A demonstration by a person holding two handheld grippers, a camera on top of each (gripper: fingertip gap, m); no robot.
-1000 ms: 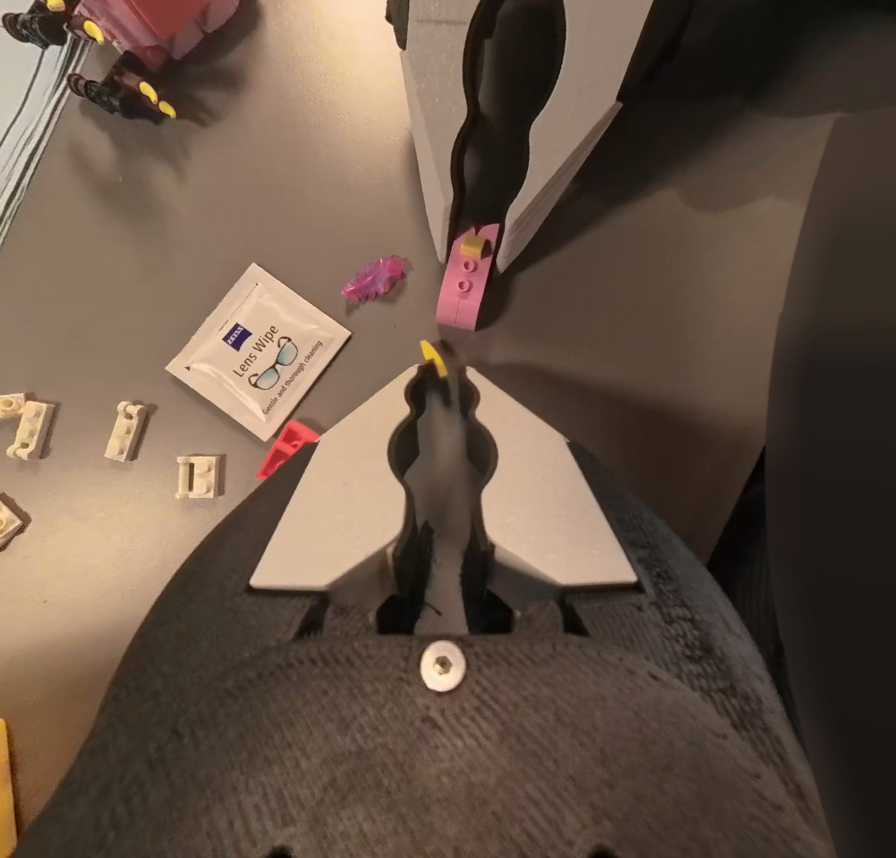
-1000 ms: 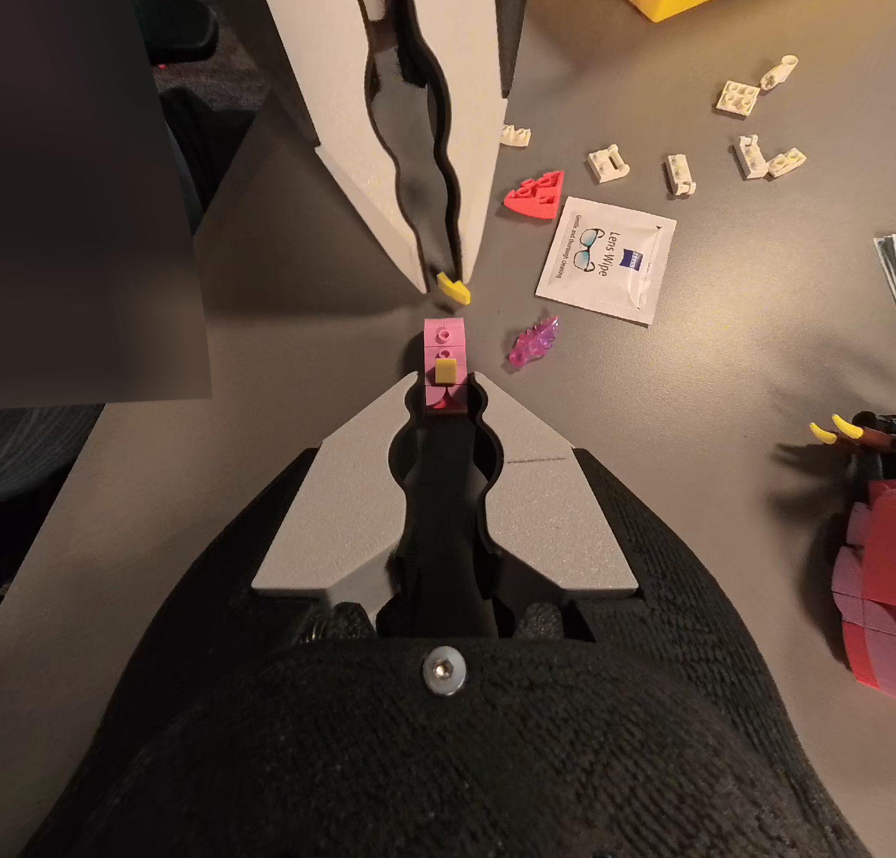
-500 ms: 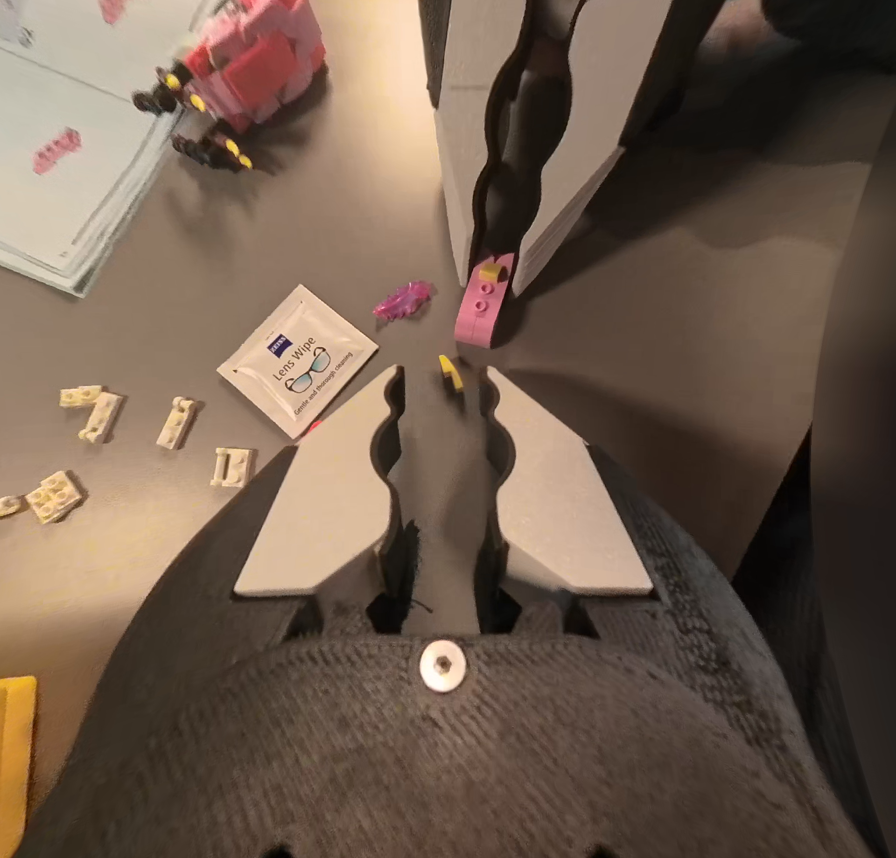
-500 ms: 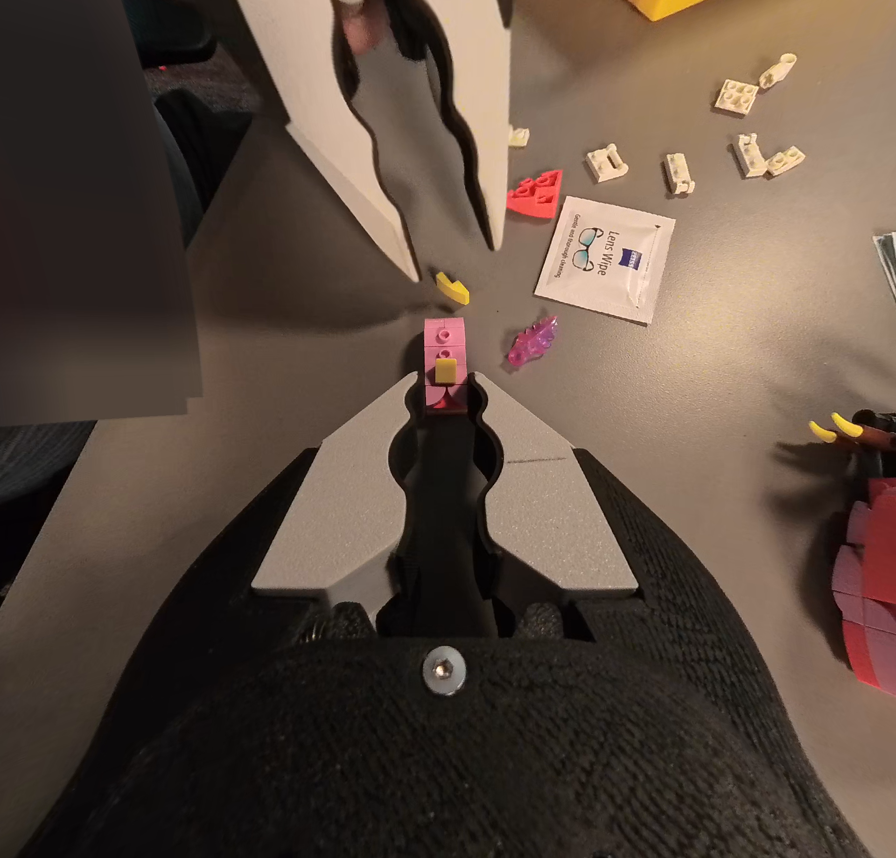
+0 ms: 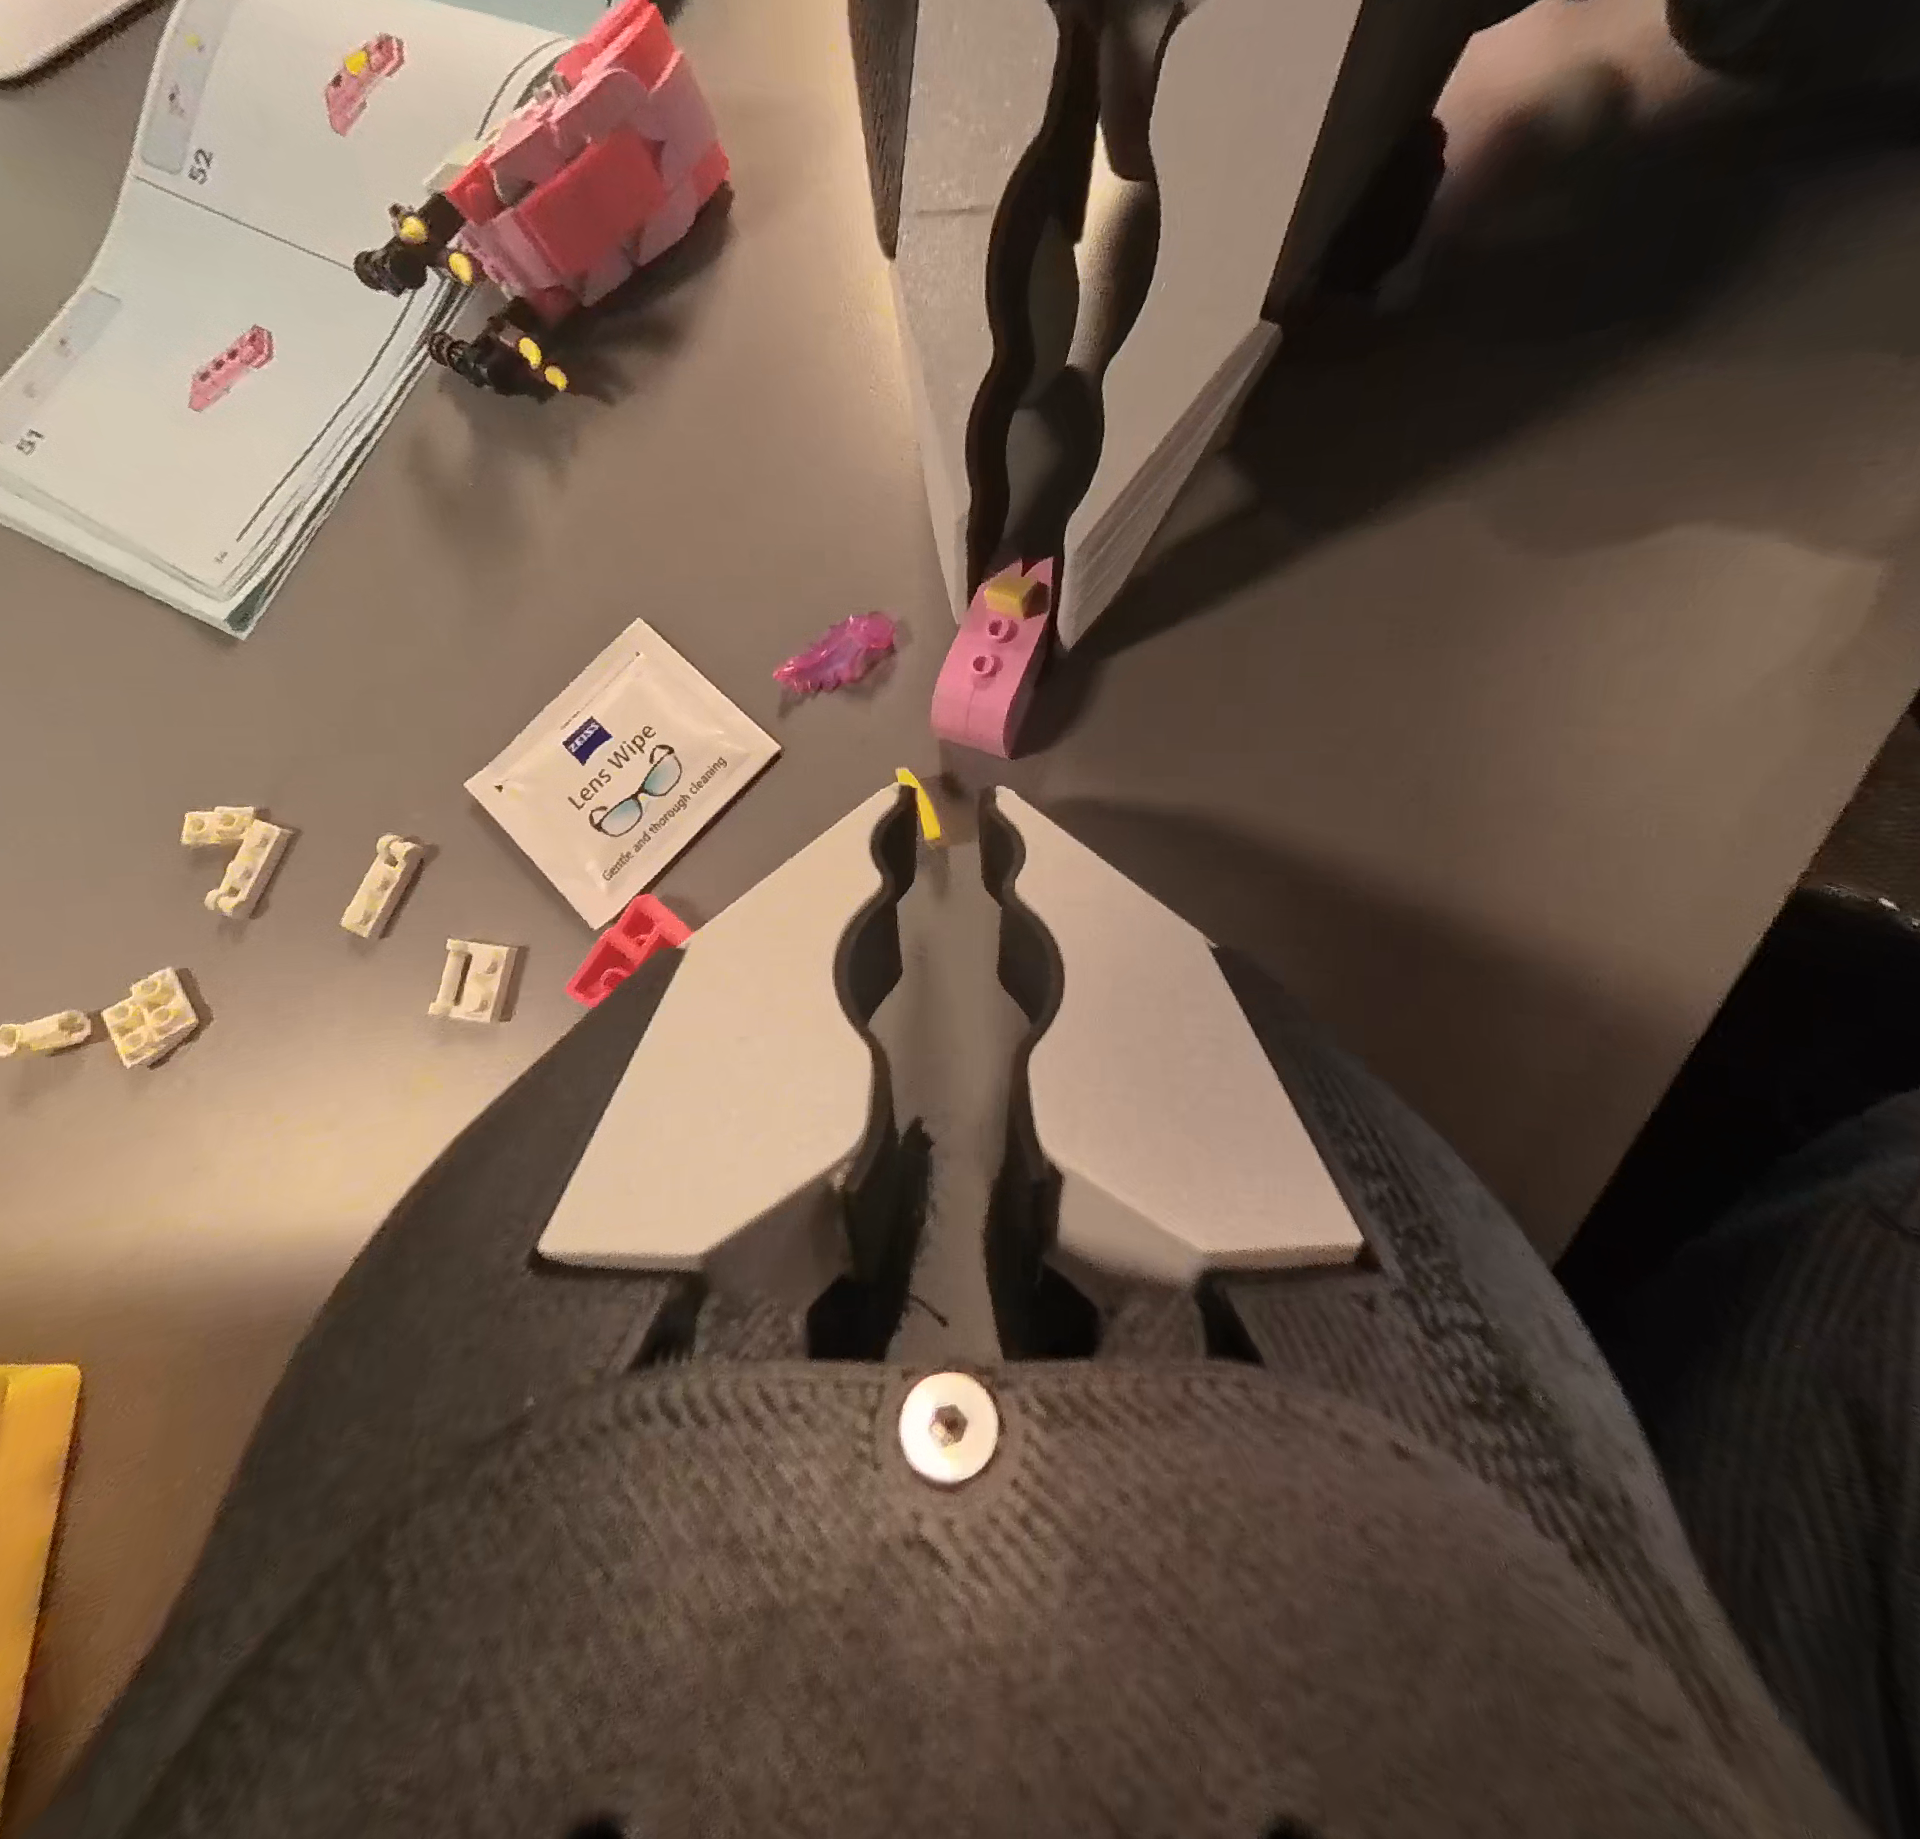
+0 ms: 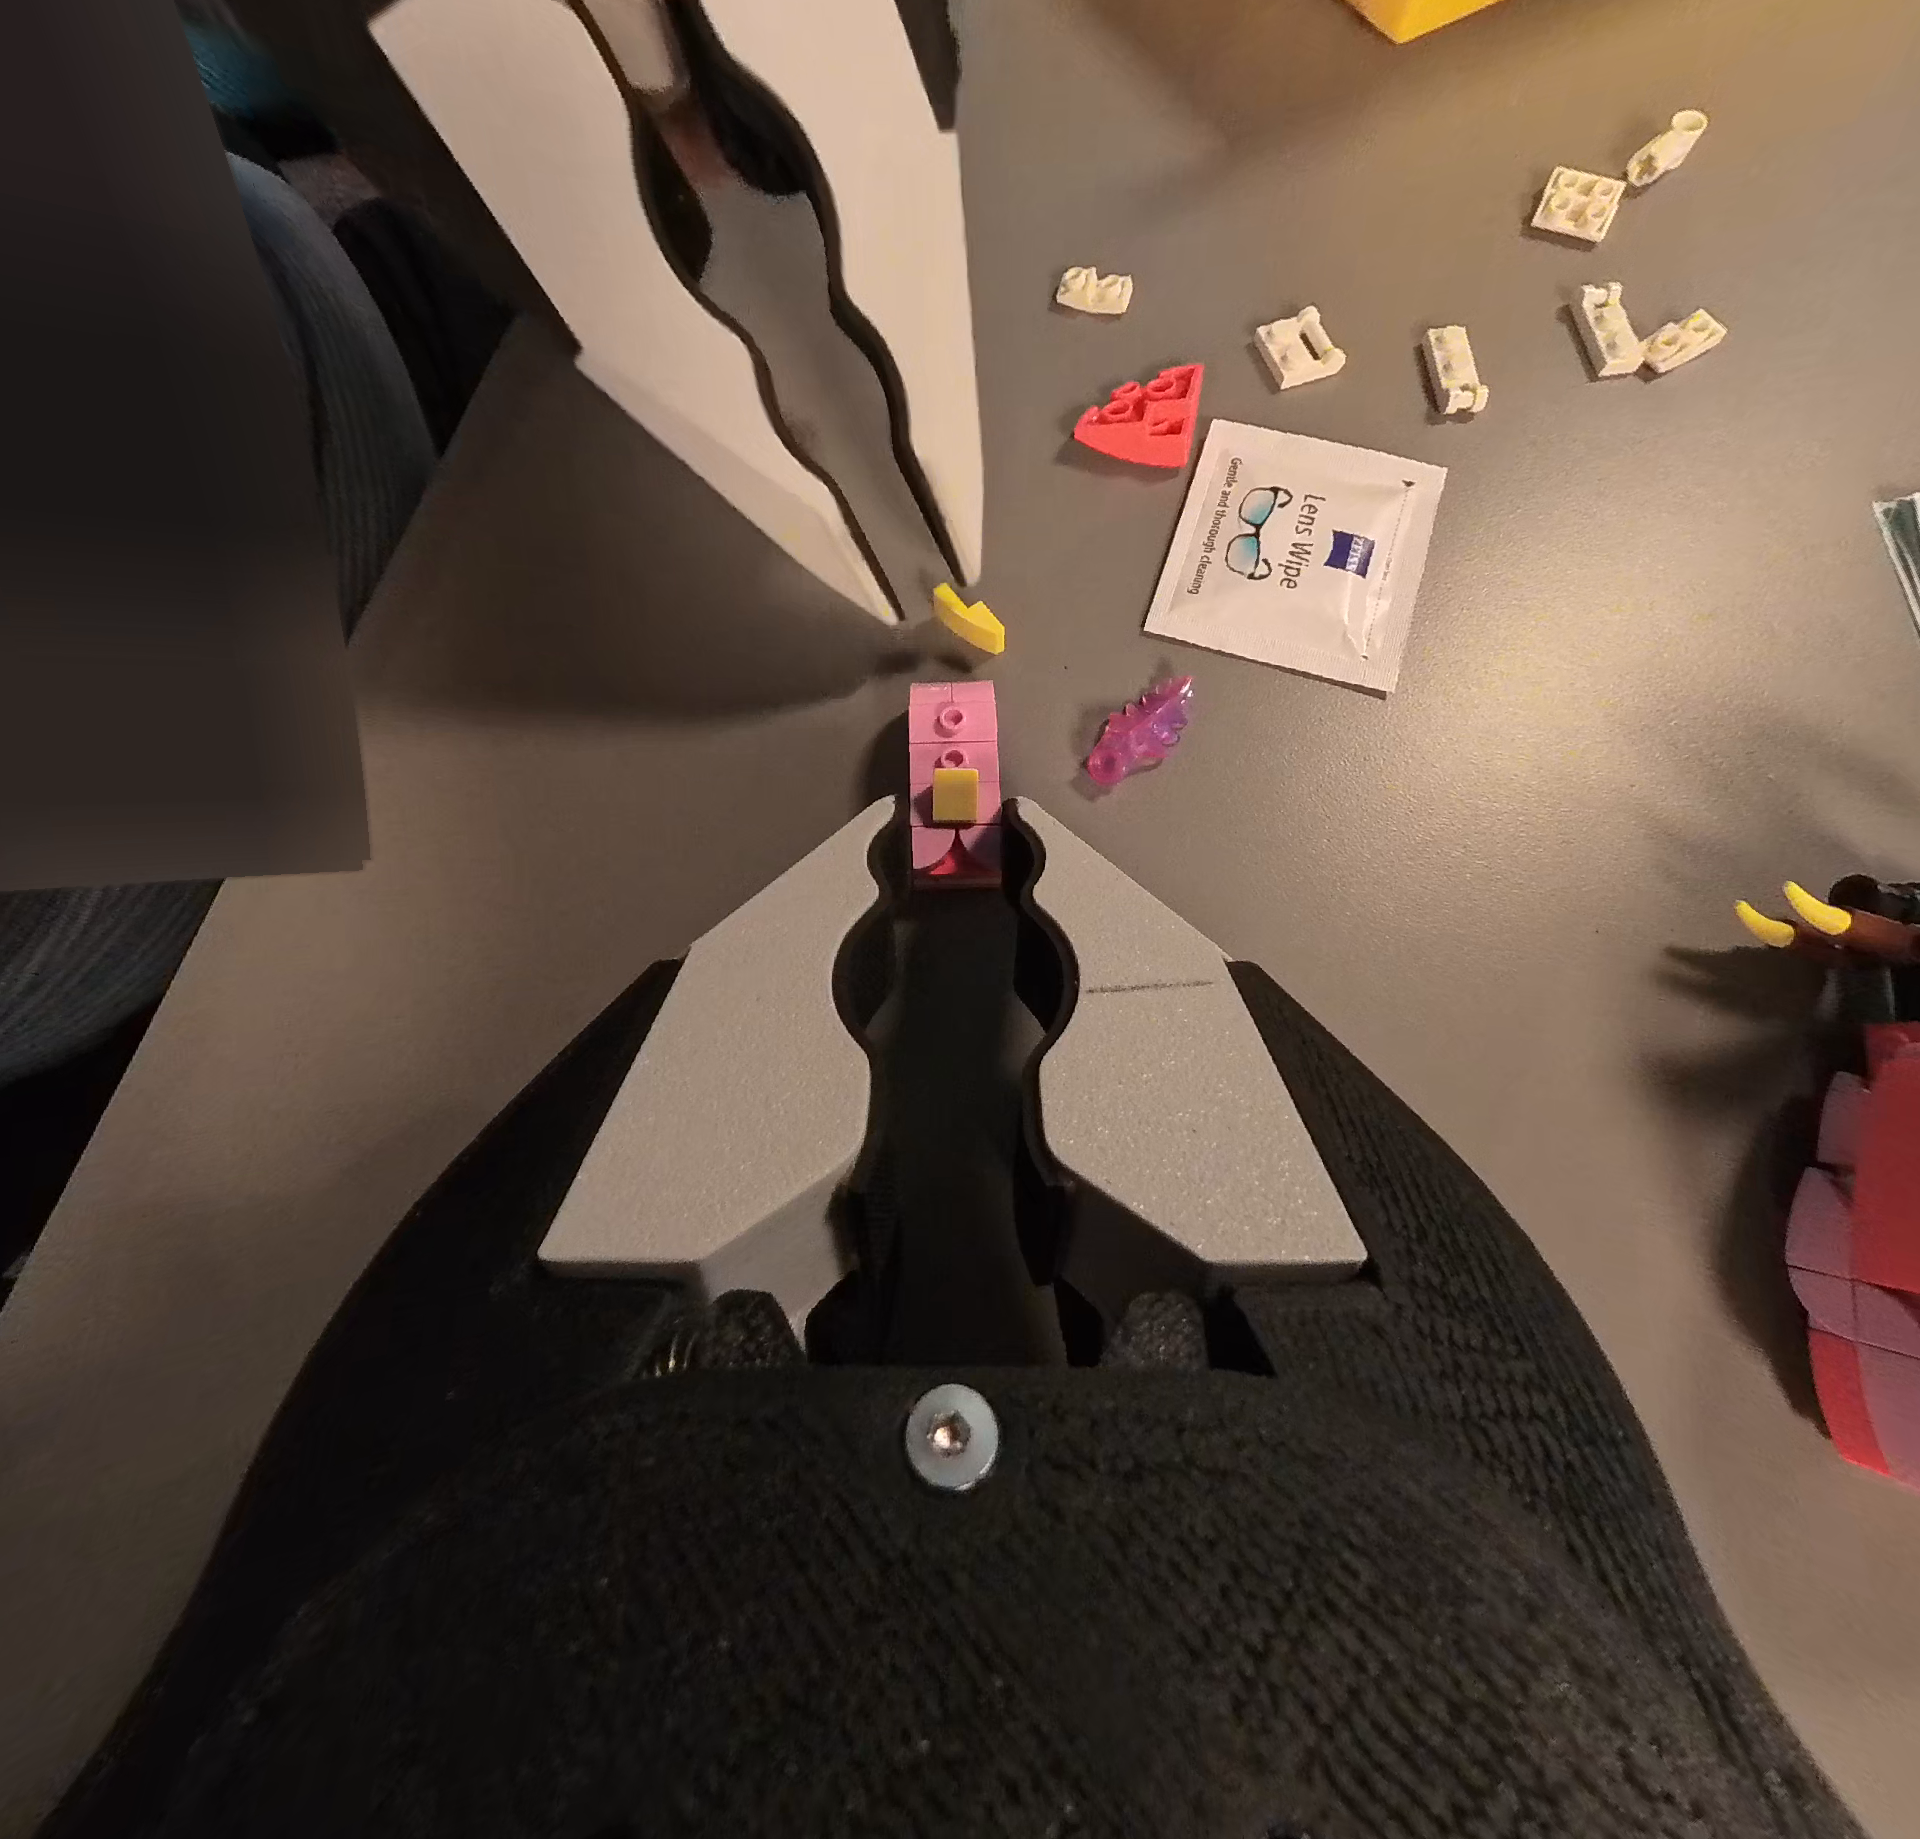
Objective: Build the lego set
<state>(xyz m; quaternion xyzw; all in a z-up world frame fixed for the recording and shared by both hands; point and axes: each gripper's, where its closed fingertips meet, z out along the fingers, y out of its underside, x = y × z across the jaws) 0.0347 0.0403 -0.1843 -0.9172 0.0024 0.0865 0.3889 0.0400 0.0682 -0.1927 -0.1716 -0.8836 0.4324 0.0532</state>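
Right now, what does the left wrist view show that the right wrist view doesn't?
Only the left view: the open instruction booklet's pages and the whole pink-and-red brick model.

Only the right view: the red wedge brick in full, studs up; the left view catches just part of it.

Both: the right gripper clamping the pink brick assembly, the small yellow curved piece at the left gripper's tips, the wipe sachet, the translucent pink piece and scattered white pieces.

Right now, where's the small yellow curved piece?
The yellow curved piece is at the left claw's tips, against one fingertip with a gap to the other. It sits just ahead of the pink brick assembly that the right claw holds.
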